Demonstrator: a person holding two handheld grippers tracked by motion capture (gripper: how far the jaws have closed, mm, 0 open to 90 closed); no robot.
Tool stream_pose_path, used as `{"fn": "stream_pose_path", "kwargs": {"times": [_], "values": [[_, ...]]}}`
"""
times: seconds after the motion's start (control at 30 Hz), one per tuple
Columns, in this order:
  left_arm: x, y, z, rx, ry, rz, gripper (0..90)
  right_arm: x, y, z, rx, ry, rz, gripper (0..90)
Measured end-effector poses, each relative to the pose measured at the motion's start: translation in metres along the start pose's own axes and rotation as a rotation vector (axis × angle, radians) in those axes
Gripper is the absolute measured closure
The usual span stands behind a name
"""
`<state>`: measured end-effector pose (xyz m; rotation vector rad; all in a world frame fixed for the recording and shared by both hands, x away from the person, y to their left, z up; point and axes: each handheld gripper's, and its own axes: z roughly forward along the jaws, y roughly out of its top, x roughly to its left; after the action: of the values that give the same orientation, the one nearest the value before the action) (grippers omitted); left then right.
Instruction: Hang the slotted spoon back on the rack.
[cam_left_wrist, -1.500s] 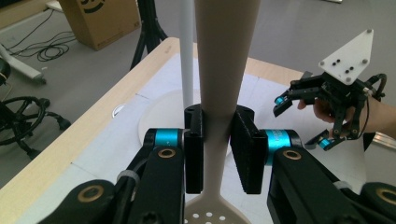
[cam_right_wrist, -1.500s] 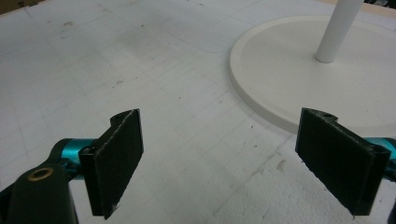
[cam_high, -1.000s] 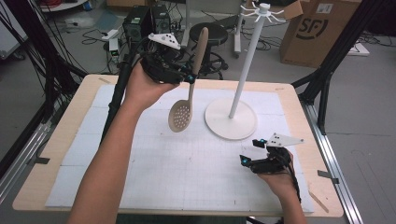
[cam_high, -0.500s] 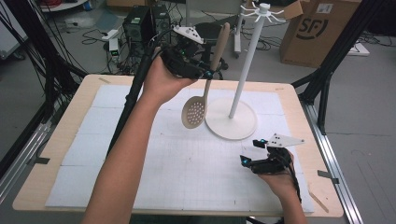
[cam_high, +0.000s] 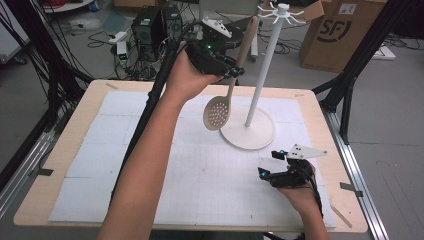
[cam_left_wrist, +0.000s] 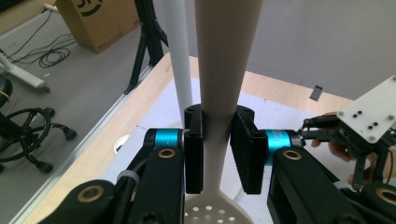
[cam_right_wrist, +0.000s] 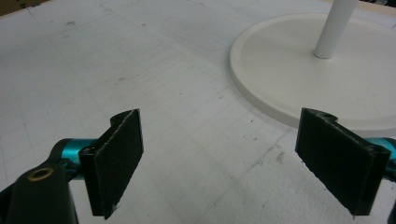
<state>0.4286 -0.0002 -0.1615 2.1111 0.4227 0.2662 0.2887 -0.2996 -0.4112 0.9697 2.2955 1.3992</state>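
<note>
A beige slotted spoon (cam_high: 220, 111) hangs upright in the air, bowl down, handle up beside the white stand's pole (cam_high: 264, 65). My left gripper (cam_high: 234, 71) is shut on its handle; in the left gripper view the handle (cam_left_wrist: 219, 70) is pinched between the two pads, with the perforated bowl (cam_left_wrist: 218, 212) below. The stand has hooks at its top (cam_high: 283, 10) and a round base (cam_high: 249, 129) on the table. My right gripper (cam_high: 270, 164) rests low at the front right, open, with nothing between its pads (cam_right_wrist: 116, 156), and the base (cam_right_wrist: 299, 70) lies just ahead of it.
A white gridded mat (cam_high: 150, 165) covers the wooden table (cam_high: 60, 150). Behind the table are a cardboard box (cam_high: 340, 32), computer towers (cam_high: 150, 25) and cables on the floor. Black frame legs (cam_high: 350, 75) stand at the table's right side.
My left gripper has carried the spoon rightward and up, closer to the stand's pole. The right gripper has stayed put.
</note>
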Motion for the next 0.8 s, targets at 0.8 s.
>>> {"fn": "stream_pose_path", "kwargs": {"times": [0.8], "values": [[-0.007,0.018,0.023,0.041,0.032,0.033,75.5,-0.001,-0.001,-0.001,-0.005,0.005,0.009,13.8]]}}
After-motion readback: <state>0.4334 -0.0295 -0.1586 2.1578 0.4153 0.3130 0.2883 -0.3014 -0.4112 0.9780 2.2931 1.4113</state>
